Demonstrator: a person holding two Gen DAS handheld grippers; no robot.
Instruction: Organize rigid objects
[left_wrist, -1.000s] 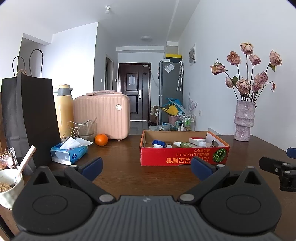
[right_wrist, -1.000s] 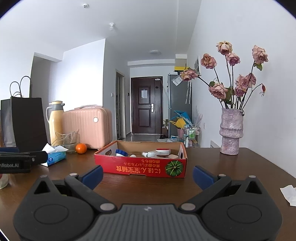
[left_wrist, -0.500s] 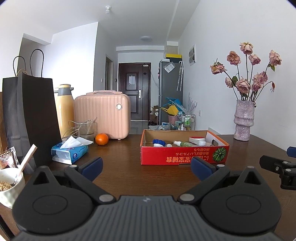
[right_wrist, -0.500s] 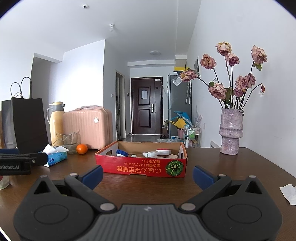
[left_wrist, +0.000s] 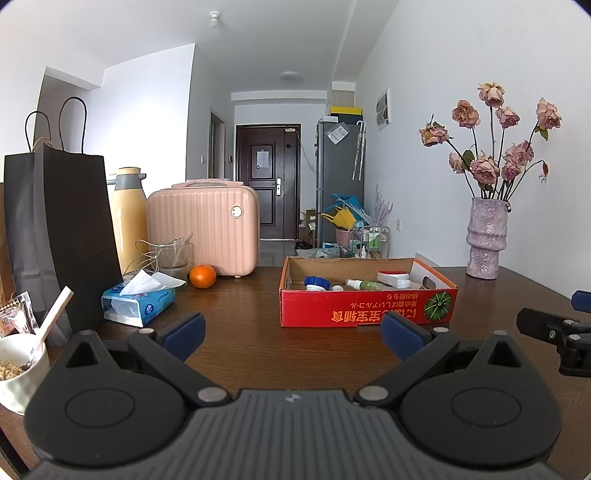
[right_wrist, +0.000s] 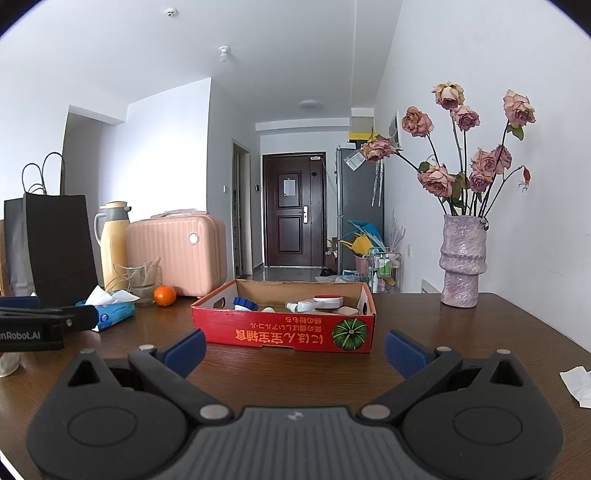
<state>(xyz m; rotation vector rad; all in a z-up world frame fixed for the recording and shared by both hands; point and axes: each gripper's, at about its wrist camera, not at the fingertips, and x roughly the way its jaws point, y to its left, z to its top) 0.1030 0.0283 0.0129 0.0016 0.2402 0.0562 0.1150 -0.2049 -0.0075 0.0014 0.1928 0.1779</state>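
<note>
On a dark wooden tabletop (left_wrist: 251, 332), seen from the left wrist camera, a white bowl (left_wrist: 18, 373) at the left edge is cut off by the frame, a wooden stick leaning in it. Behind it stands a black paper bag (left_wrist: 62, 229), partly hiding a yellow flask (left_wrist: 129, 218). A tissue pack (left_wrist: 138, 301), a glass (left_wrist: 173, 256) of tangled cable, an orange (left_wrist: 202, 276) and a pink case (left_wrist: 203, 229) follow toward the far edge. The left gripper (left_wrist: 291, 332) hovers low, jaws wide apart and holding nothing. Mid-table sits the red cardboard box (left_wrist: 365, 308); its front wall hides most of the contents, though a blue-capped item (left_wrist: 317, 283), a small spray bottle (left_wrist: 365, 284) and a red-and-white case (left_wrist: 394, 277) show above it. A pink vase (left_wrist: 485, 240) of dried roses stands at the far right corner. The right gripper (right_wrist: 295, 349) likewise gapes empty, facing the box, with a scrap of white paper (right_wrist: 578, 384) cut off at the right edge.
</note>
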